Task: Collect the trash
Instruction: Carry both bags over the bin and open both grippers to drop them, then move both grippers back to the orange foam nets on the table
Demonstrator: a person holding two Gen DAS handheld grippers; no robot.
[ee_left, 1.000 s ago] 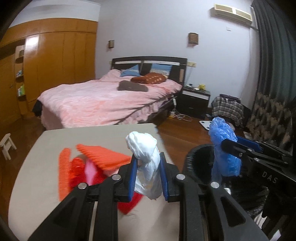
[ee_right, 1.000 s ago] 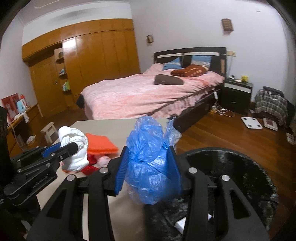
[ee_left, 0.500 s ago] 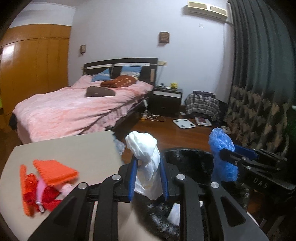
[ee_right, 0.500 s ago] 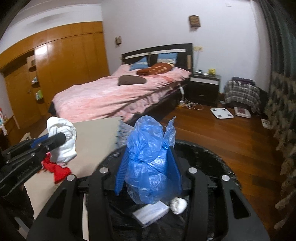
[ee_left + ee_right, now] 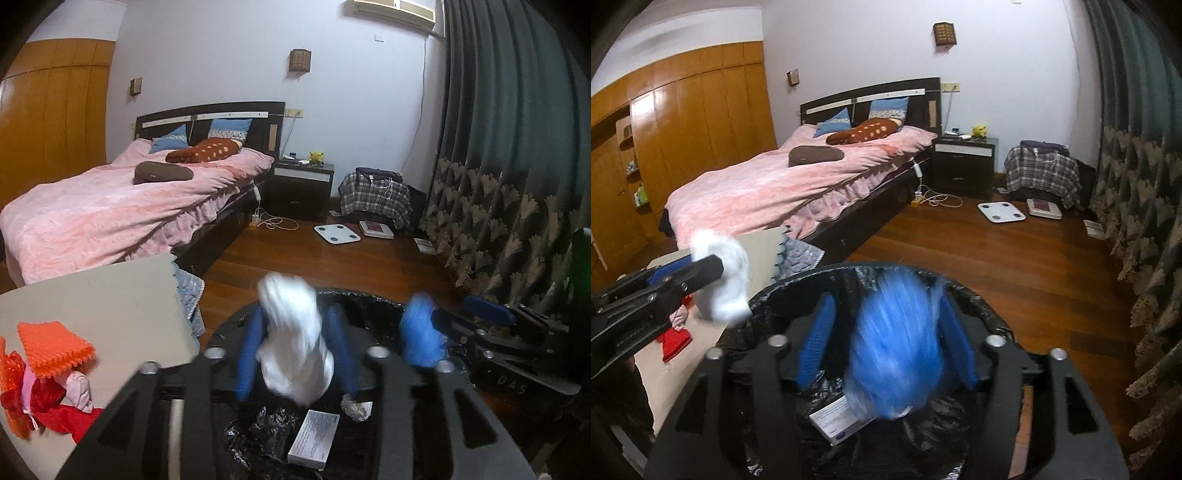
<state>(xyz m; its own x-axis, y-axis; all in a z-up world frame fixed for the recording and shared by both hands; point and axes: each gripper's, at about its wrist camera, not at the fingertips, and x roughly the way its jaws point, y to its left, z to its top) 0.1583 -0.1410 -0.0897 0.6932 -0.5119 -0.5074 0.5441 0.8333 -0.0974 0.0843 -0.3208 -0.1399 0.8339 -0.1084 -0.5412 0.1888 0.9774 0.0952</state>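
Both tools opened over bin (image 5: 979,306); white wad (image 5: 295,343), blue bag (image 5: 897,350) dropping.

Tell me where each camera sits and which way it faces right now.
Left wrist: on the left gripper, facing down into the bin, bed behind; its jaws stand apart around the blurred white bag, and the right gripper shows at right.
Right wrist: on the right gripper, over the same bin, jaws apart around the blurred blue bag; the left gripper shows at left.
Shared: bin, box, bed, both bags.
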